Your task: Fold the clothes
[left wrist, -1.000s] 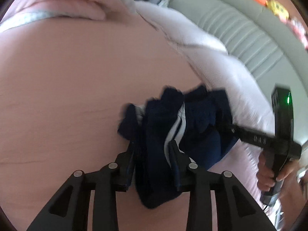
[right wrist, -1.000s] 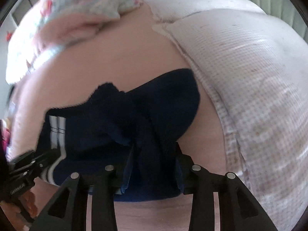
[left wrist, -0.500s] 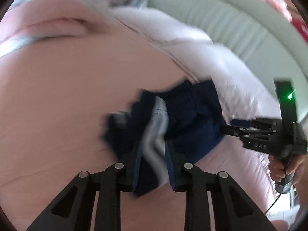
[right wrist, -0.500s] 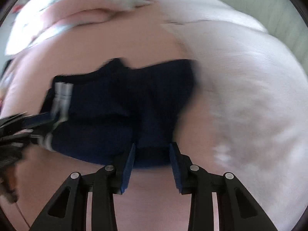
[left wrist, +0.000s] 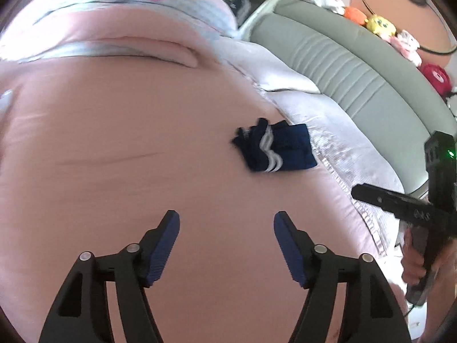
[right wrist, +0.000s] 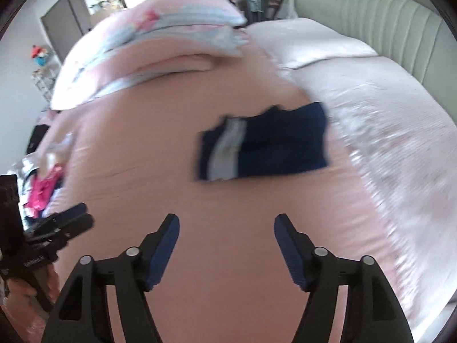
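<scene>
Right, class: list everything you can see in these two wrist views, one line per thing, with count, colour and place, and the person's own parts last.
Folded garment: one, navy with white stripes, lying on the pink sheet beside the pale quilt.
Sheet: one, pink, covering the bed.
Quilt: one, pale pink-white, along the headboard side.
Folded duvet: one, pink with light blue, at the far end of the bed.
Headboard: one, grey-green, padded, beyond the quilt.
Plush toys: several, orange, yellow, pink, red, on top of the headboard.
Clothes pile: one, pink and dark, at the left edge of the right wrist view.
Left gripper: one, black with blue pads, open, empty.
Right gripper: one, same colours, open, empty.
Hand: one, gripping the right gripper's handle.
</scene>
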The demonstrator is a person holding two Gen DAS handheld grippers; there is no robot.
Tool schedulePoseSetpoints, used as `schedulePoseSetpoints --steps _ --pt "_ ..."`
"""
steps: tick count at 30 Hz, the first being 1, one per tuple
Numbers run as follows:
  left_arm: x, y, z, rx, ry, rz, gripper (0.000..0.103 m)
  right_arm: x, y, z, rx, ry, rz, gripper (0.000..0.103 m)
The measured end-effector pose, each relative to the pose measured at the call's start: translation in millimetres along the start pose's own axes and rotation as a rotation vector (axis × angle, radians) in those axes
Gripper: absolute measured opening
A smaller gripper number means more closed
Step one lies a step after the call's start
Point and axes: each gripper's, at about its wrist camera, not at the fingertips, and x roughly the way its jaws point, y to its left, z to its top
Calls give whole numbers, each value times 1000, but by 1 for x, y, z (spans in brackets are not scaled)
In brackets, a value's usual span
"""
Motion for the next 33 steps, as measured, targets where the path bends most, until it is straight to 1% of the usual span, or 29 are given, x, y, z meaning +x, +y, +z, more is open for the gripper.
schedulePoseSetpoints --steps 1,3,4,6,7,9,11,12,13,14,17,19,23,30,33 --pt "-12 8 -4 -2 3 24 73 -4 16 -7 -9 -6 14 76" --pt "-37 25 -9 -3 23 91 74 -12 48 -20 -28 -23 36 77" --pt "-49 32 -11 -10 48 121 74 -15 67 -27 -46 -45 32 79" --pt "-69 46 -13 -54 123 145 74 -20 101 -33 -83 -71 33 82" --pt "-84 51 -13 -78 124 146 74 -20 118 -34 -96 -75 47 83" --pt "-113 56 -11 -85 65 156 76 -21 149 -37 -120 -81 75 83" --pt "-138 61 -7 -96 12 189 83 -29 174 -39 -126 -90 81 85" --pt "-149 64 -5 -102 -13 210 83 -33 185 -40 -126 -96 78 90" --pt "-160 68 -3 -113 -33 227 83 -38 197 -40 -127 -103 76 97" --pt "-170 74 -1 -132 -44 241 83 -43 208 -40 -130 -112 78 102" --pt "-194 83 0 -165 -97 313 83 -68 235 -42 -158 -129 80 103" --pt "-206 83 0 -170 -137 369 83 -86 245 -43 -172 -151 49 103" --pt "-240 77 -10 -152 -226 439 83 -116 256 -47 -197 -187 -57 103" --pt "-288 59 -41 -116 -291 477 83 -163 263 -75 -255 -257 -171 103" --pt "-308 48 -56 -111 -298 493 83 -184 266 -90 -272 -268 -179 103"
